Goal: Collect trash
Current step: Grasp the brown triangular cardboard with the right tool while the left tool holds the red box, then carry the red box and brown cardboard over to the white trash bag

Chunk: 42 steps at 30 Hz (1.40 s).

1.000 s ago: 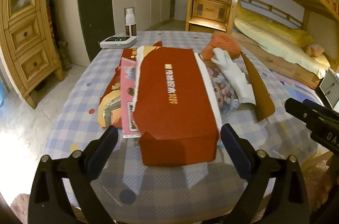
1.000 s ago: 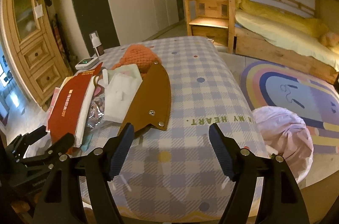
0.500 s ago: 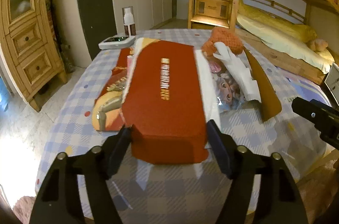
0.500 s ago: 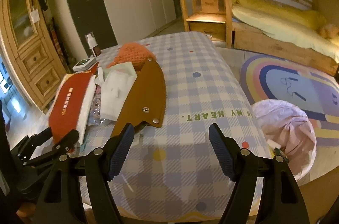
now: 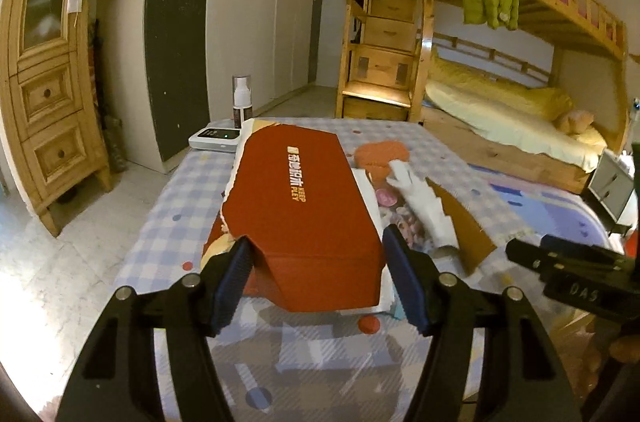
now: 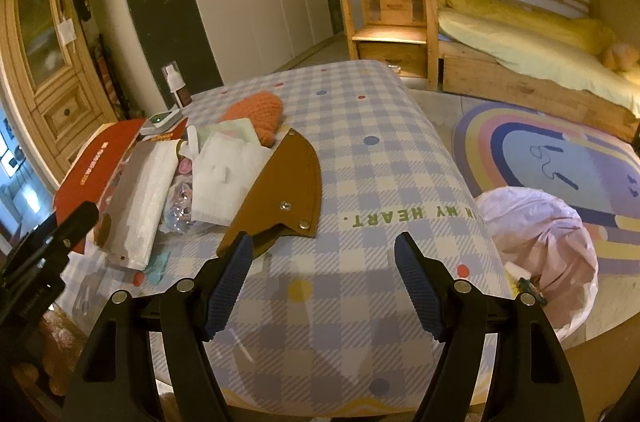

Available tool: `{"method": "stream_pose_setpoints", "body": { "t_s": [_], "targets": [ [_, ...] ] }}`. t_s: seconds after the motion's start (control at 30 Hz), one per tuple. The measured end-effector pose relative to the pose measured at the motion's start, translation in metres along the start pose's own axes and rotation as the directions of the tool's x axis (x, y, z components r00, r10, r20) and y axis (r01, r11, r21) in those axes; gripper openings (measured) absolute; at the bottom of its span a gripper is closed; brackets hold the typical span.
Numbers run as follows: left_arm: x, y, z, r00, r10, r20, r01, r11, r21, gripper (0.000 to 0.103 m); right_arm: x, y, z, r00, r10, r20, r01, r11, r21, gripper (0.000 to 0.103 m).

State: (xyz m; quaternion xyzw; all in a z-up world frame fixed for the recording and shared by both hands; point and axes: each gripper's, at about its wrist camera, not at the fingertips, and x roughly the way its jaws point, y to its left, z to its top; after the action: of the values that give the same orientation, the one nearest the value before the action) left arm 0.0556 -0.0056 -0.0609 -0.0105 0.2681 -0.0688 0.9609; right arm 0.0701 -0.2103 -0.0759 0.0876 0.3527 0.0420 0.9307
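Barely begun — left gripper [image 5: 316, 278], jaws just closed, clamps the red box [image 5: 304, 206] lifted above the table [image 6: 360, 182]; right gripper [image 6: 324, 282] gapes empty — wrappers [image 6: 224, 178] remain, bin bag [image 6: 536, 242] waits on the floor.

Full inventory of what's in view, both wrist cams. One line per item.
red box: 1, red with gold lettering, near table edge, clamped in left gripper
brown cardboard piece: 1, brown, mid table
white paper: 1, white, beside cardboard
orange knit item: 1, orange, behind papers
pump bottle: 1, white and dark, far corner
white device: 1, white, by bottle
trash bag: 1, pink, floor right of table
table: 1, checked cloth
left gripper: black, shut on box
right gripper: black, open, empty
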Motion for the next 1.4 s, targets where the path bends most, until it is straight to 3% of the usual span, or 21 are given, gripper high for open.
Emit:
{"method": "stream_pose_setpoints", "body": {
  "t_s": [0.2, 0.4, 0.5, 0.6, 0.7, 0.83, 0.97, 1.17, 1.4],
  "targets": [
    [-0.008, 0.005, 0.020, 0.998, -0.042, 0.048, 0.042, 0.999, -0.008, 0.063, 0.007, 0.002, 0.009, 0.999, 0.039, -0.005, -0.039, 0.999, -0.001, 0.073],
    [0.008, -0.009, 0.015, 0.998, -0.058, 0.023, 0.057, 0.998, 0.021, 0.063, 0.030, 0.016, 0.021, 0.998, 0.051, -0.041, -0.052, 0.998, -0.022, 0.073],
    [0.019, -0.011, 0.011, 0.998, -0.063, -0.007, 0.064, 0.998, 0.020, 0.063, 0.041, 0.021, 0.026, 0.998, 0.040, -0.057, -0.041, 0.999, -0.027, 0.073],
    [0.023, -0.009, 0.011, 0.998, -0.061, -0.015, 0.061, 0.998, 0.015, 0.063, 0.049, 0.023, 0.025, 0.996, -0.020, -0.083, 0.016, 0.998, -0.052, 0.073],
    [0.025, -0.007, 0.011, 0.997, -0.071, -0.023, 0.071, 0.997, 0.004, 0.063, 0.047, 0.022, 0.020, 0.995, -0.043, -0.085, 0.037, 0.997, -0.069, 0.068],
    [0.025, -0.003, 0.009, 0.996, -0.084, -0.031, 0.084, 0.996, -0.003, 0.063, 0.046, 0.026, 0.016, 0.993, -0.094, -0.075, 0.084, 0.988, -0.126, 0.054],
    [0.024, -0.002, 0.008, 0.996, -0.088, -0.031, 0.088, 0.996, 0.002, 0.063, 0.045, 0.024, 0.013, 0.995, -0.085, -0.058, 0.077, 0.988, -0.134, 0.052],
    [0.013, -0.003, 0.010, 0.995, -0.093, -0.021, 0.093, 0.996, 0.001, 0.063, 0.012, 0.024, 0.026, 0.997, -0.079, 0.022, 0.081, 0.987, -0.135, 0.051],
    [-0.011, -0.043, 0.020, 0.976, -0.217, -0.010, 0.217, 0.974, 0.069, 0.063, -0.035, -0.003, 0.026, 0.996, -0.064, 0.059, 0.069, 0.994, -0.088, 0.051]
  ]
}}
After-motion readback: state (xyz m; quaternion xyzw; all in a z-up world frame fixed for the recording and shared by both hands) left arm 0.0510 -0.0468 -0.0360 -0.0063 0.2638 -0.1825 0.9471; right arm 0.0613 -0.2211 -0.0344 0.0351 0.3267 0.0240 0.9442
